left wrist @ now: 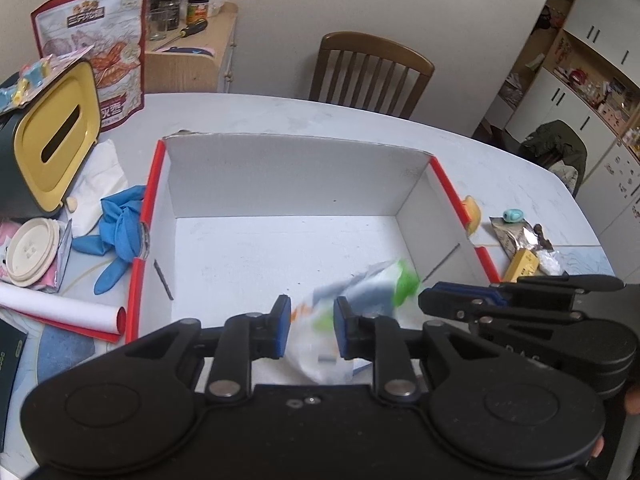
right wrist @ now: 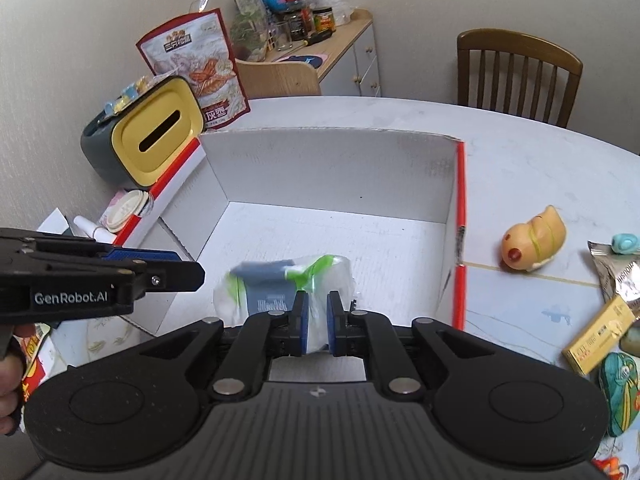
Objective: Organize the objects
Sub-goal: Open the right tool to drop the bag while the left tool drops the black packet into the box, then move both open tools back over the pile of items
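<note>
Packet [right wrist: 280, 280] is pinched in my right tool [right wrist: 317, 304] over box [right wrist: 332, 168]; left tool [left wrist: 312, 312] at nine o'clock straddles it, grip I cannot tell.

White box with red edges [left wrist: 298, 184], frame centre, on pale table [left wrist: 280, 112]. Blurred plastic packet [left wrist: 352, 304] between the pads of the left gripper [left wrist: 311, 330], lower centre. Blue gloves [left wrist: 118, 228], left. Yellow-lidded tissue box [left wrist: 56, 140], upper left.

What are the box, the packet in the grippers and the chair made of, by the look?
Box: likely cardboard, matte white inside with red edging; a ragged torn top edge shows.
Packet: thin glossy plastic film, white with green and grey print; it crumples between the pads. Blurred, so not certain.
Chair: wood, brown with a slight sheen; slatted back.
</note>
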`<move>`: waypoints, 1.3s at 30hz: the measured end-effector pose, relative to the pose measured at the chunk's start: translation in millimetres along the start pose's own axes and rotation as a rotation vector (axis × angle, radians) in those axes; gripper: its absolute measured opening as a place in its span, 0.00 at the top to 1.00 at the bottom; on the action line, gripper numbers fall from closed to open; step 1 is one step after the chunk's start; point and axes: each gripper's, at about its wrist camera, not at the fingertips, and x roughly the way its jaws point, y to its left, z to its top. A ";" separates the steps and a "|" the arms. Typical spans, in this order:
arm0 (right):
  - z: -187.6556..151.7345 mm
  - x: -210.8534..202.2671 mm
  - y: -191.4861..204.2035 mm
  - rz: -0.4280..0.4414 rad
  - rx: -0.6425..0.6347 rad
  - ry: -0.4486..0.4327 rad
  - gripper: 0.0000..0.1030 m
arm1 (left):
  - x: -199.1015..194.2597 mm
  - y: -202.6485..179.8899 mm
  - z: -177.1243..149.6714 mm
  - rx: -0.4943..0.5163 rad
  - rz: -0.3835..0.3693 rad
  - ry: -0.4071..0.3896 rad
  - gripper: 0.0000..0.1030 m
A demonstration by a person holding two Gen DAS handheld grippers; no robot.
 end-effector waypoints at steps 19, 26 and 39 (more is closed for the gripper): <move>-24.1 -102.0 -21.2 0.006 0.056 -0.158 0.73 | -36.5 -54.2 -9.9 0.150 -0.055 -0.062 0.63; -50.1 -135.5 -40.0 -0.032 0.074 -0.203 0.64 | -49.7 -80.1 -16.1 0.203 -0.052 -0.092 0.46; -90.6 -191.3 -97.0 -0.074 0.098 -0.263 0.39 | -63.0 -131.6 -27.8 0.232 -0.006 -0.133 0.23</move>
